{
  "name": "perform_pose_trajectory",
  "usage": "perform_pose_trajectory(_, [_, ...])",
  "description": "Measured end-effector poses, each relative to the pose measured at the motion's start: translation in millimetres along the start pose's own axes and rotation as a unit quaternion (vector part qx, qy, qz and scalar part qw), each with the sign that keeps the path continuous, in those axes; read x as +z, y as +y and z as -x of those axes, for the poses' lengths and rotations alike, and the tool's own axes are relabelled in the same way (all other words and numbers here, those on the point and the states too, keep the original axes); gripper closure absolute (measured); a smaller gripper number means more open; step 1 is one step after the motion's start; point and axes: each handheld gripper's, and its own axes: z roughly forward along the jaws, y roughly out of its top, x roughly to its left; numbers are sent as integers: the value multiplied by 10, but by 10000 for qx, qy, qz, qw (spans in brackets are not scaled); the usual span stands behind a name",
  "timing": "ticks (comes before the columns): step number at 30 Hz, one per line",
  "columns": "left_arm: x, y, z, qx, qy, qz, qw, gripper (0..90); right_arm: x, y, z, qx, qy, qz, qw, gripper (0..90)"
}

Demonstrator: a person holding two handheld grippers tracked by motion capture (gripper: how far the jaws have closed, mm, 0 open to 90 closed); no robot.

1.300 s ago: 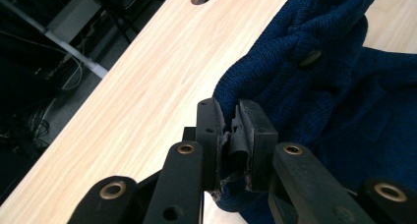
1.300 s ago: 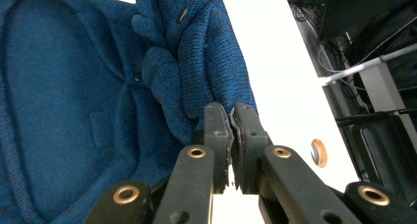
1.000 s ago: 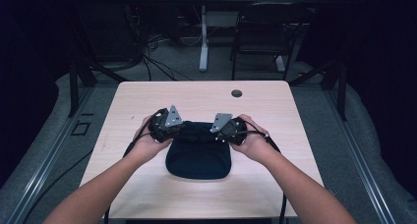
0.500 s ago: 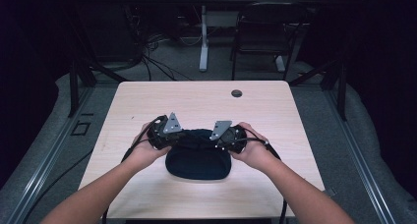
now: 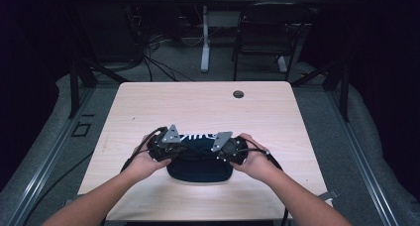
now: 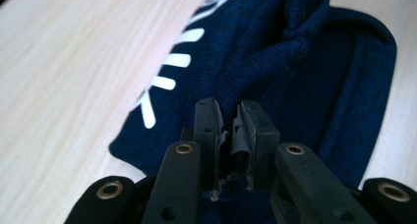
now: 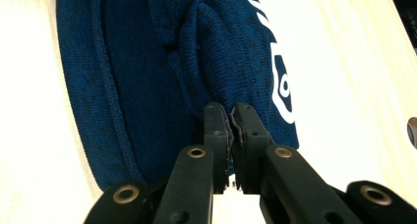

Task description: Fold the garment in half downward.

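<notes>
Surface [image 5: 148, 107] carried the navy knit hat [image 5: 200, 167] near its front edge, long axis left-right. Left gripper [image 5: 171, 145] and right gripper [image 5: 228, 147] flanked it, equally near, jaws each clamped on a fold of its top layer.

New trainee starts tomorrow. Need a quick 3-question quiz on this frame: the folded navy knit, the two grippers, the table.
1. True or false: the left gripper and right gripper each pinch the navy knit garment.
2. Multiple choice: the white lettering on the garment lies toward A) the table's far edge, B) the person's edge, C) underneath, hidden.
3. Short answer: what sits in the light wood table near its far edge?

Key
1. True: in each gripper view the fingers are closed on a fold of knit.
2. A.
3. A small dark round cable hole.
</notes>
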Motion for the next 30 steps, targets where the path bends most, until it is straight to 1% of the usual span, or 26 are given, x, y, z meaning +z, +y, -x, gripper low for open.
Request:
perform_pose_trajectory(1, [0,-15,14,-26,-43,16,10000,790,17,-28,-20,77,65,9,9999,855])
perform_pose_trajectory(2, [-4,-29,24,-41,-105,1,9999,790,17,-28,-20,77,65,9,9999,855])
perform_pose_trajectory(3, [-3,-43,35,-45,-111,0,9999,788,30,-46,-33,121,105,21,9999,855])
perform_pose_trajectory(4, [6,-70,57,-47,-80,-8,10000,780,45,-60,-51,91,154,-20,9998,854])
perform_pose_trajectory(5, [6,-70,57,-47,-80,-8,10000,776,45,-60,-51,91,154,-20,9998,854])
perform_pose_trajectory(6, [10,-83,64,-28,-74,-35,10000,776,43,-65,-68,160,141,35,9998,854])
perform_pose_trajectory(7, [19,-101,73,-15,-59,-20,10000,773,47,-67,-82,214,198,47,9996,853])
perform_pose_trajectory(8, [21,-115,80,-3,-98,-30,9999,767,63,-73,-109,241,220,73,9994,853])
perform_pose_trajectory(9, [27,-133,89,13,-142,-17,9999,756,72,-73,-129,215,254,8,9994,850])
perform_pose_trajectory(10, [32,-150,100,48,-162,-45,9998,748,95,-76,-160,241,280,-9,9993,849])
perform_pose_trajectory(11, [40,-168,107,77,-170,-70,9998,747,98,-75,-183,162,263,-49,9995,848])
perform_pose_trajectory(12, [49,-189,115,54,-180,-67,9998,747,112,-84,-224,214,304,4,9993,847])
perform_pose_trajectory(13, [55,-209,119,51,-203,-69,9998,747,112,-84,-224,214,304,4,9993,847])
perform_pose_trajectory(14, [58,-225,123,51,-219,-81,9997,744,127,-98,-255,246,325,26,9992,843])
perform_pose_trajectory(18, [67,-280,140,3,-251,-56,9997,730,140,-125,-286,330,394,82,9986,828])
perform_pose_trajectory(19, [69,-308,154,-31,-287,-20,9996,727,144,-147,-310,409,437,130,9981,823])
perform_pose_trajectory(23, [58,-346,173,-75,-326,-8,9994,720,146,-173,-356,407,470,151,9979,816])
perform_pose_trajectory(24, [59,-376,190,-94,-339,12,9994,714,150,-190,-387,467,507,180,9975,818])
perform_pose_trajectory(27, [53,-400,205,-77,-363,2,9993,707,156,-205,-412,491,519,202,9972,819])
perform_pose_trajectory(28, [45,-417,222,-81,-381,5,9992,706,158,-217,-433,550,554,236,9967,819])
perform_pose_trajectory(29, [45,-417,222,-81,-381,5,9992,703,154,-220,-440,531,562,208,9968,818])
perform_pose_trajectory(30, [42,-425,228,-93,-388,24,9992,700,155,-224,-450,568,540,259,9966,818])
